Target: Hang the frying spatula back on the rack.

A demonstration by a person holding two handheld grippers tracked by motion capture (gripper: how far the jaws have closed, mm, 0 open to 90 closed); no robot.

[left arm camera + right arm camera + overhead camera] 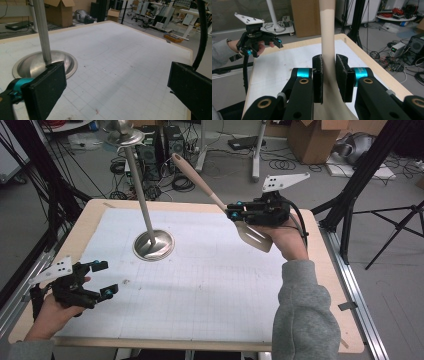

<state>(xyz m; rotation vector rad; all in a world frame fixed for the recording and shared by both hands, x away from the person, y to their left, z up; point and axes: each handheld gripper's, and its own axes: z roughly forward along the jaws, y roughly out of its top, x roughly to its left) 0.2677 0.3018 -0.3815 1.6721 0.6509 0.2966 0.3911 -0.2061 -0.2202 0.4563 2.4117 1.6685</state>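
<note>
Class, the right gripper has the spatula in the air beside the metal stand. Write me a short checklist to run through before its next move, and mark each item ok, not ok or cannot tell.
1. Right gripper shut on the spatula: ok, the fingers press on its neck.
2. Spatula off the table: ok, it hangs above the mat.
3. Handle away from the metal stand: ok, a gap shows in the high view.
4. Left gripper free: ok, open with nothing between the fingers.
5. Left gripper out of the spatula's way: ok, it sits at the near left corner.
6. Grip firm enough not to slip: cannot tell.
</note>
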